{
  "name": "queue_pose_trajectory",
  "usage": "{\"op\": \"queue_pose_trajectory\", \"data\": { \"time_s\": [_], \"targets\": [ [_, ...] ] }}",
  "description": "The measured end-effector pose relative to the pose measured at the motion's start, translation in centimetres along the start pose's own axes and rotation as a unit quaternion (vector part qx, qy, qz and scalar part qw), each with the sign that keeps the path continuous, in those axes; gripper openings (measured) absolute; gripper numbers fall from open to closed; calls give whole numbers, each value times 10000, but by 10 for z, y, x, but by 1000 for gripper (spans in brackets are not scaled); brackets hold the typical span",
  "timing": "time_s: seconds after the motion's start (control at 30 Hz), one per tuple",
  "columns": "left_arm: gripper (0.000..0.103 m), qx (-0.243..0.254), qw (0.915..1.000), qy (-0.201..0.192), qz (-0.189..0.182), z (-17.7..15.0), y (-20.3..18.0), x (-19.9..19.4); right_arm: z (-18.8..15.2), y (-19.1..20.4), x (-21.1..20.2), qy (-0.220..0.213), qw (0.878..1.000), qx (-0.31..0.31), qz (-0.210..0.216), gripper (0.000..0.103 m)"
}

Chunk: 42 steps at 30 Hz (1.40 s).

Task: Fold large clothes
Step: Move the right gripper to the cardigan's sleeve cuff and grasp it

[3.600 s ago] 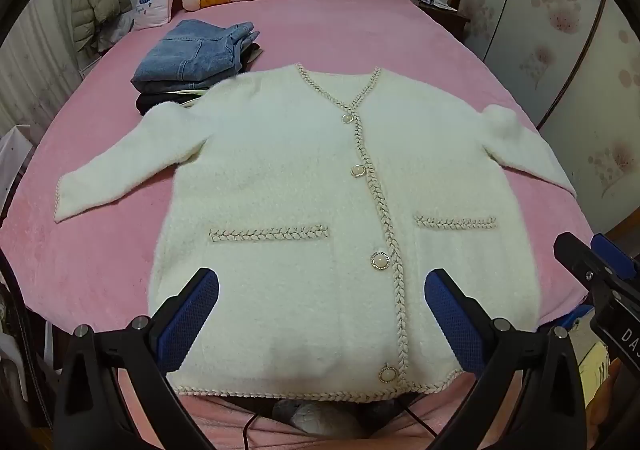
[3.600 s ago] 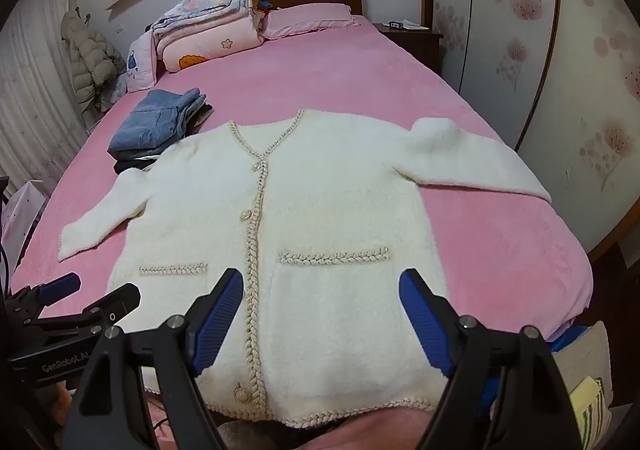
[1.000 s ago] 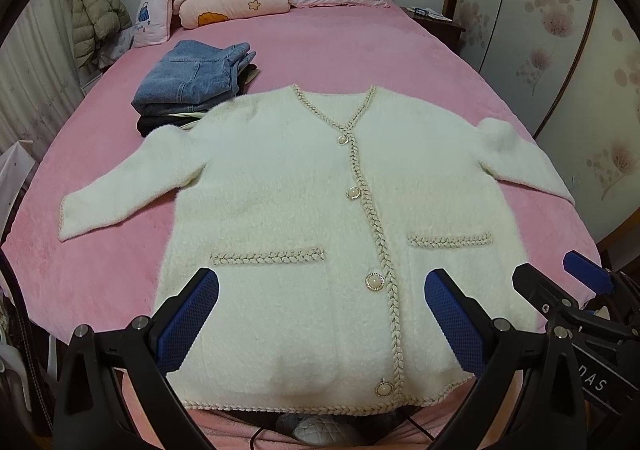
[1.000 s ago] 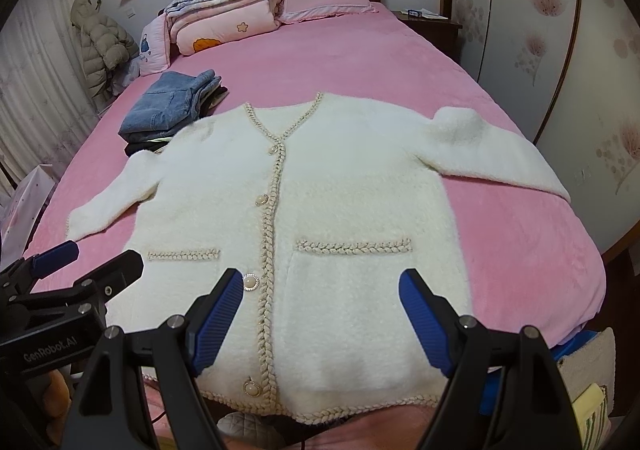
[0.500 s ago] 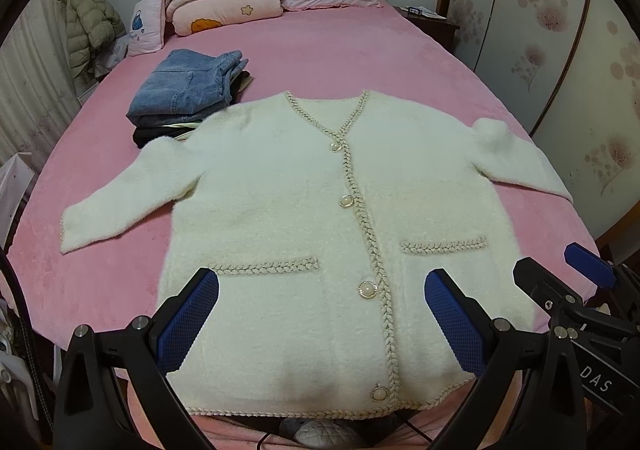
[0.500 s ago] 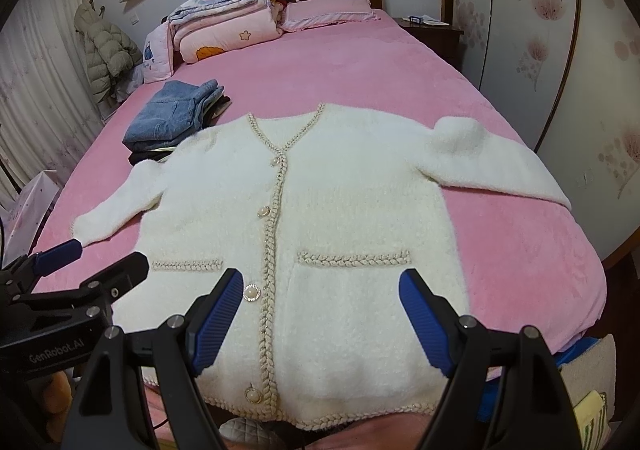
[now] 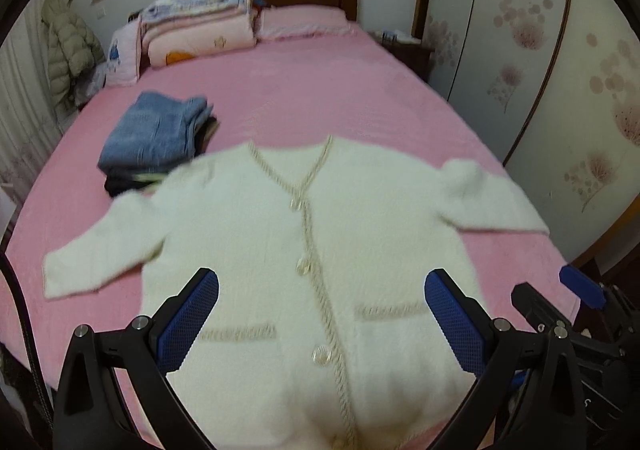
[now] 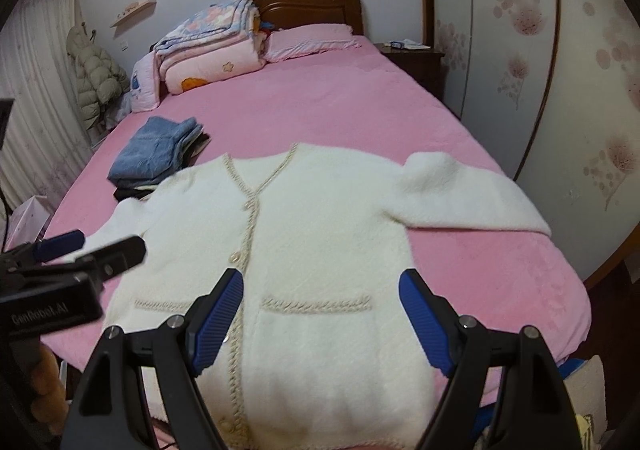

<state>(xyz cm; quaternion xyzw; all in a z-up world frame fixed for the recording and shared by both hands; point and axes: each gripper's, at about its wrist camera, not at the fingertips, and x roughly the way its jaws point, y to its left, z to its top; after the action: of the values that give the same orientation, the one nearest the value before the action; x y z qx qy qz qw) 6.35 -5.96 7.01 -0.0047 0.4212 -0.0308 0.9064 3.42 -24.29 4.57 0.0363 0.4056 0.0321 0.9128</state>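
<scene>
A fluffy white cardigan (image 7: 312, 234) with braided trim and pearl buttons lies flat, front up, on the pink bed (image 7: 288, 98), both sleeves spread out. It also shows in the right wrist view (image 8: 320, 234). My left gripper (image 7: 320, 314) is open and empty, hovering above the cardigan's lower half. My right gripper (image 8: 322, 310) is open and empty, above the right pocket. The left gripper also shows at the left edge of the right wrist view (image 8: 88, 250).
A stack of folded jeans and dark clothes (image 7: 156, 138) lies beside the left shoulder. Folded quilts (image 7: 200, 26) and a pillow (image 7: 304, 22) sit at the headboard. A wardrobe (image 7: 560, 70) lines the right side; a nightstand (image 8: 412, 58) stands by it.
Both grippers have risen and tilted up, so the cardigan sits lower in view and more of the wall shows. The cardigan has not moved.
</scene>
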Motion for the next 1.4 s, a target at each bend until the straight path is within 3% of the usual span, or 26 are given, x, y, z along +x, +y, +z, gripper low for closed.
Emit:
{"op": "queue_pose_trajectory", "data": {
  "time_s": [0.2,0.33,0.57,0.77,0.87,1.07,1.23,1.4],
  "targets": [
    [102,139,9988,-440,-145,50,-28,-3,31,-51,-3,-442,9974,198,-536,81],
    [102,304,9963,-656,-471,84,-53,0,52,-87,-4,-676,9932,352,-881,81],
    [102,418,9943,-634,-748,132,-103,31,88,-158,-4,-928,9854,747,-1220,81],
    [102,556,9954,-634,-454,155,-156,91,97,-213,16,-930,9792,1159,-1382,81],
    [102,783,9953,-531,-195,152,-186,138,93,-251,45,-754,9773,1537,-1244,81],
    [102,922,9956,-3,-168,129,-231,229,72,-322,105,-301,9656,2358,-1051,81],
    [102,981,9943,170,-390,102,-262,276,33,-375,163,227,9406,3303,-753,80],
    [102,1454,9887,282,-248,78,-294,297,0,-402,203,501,9171,3929,-454,76]
  ]
}}
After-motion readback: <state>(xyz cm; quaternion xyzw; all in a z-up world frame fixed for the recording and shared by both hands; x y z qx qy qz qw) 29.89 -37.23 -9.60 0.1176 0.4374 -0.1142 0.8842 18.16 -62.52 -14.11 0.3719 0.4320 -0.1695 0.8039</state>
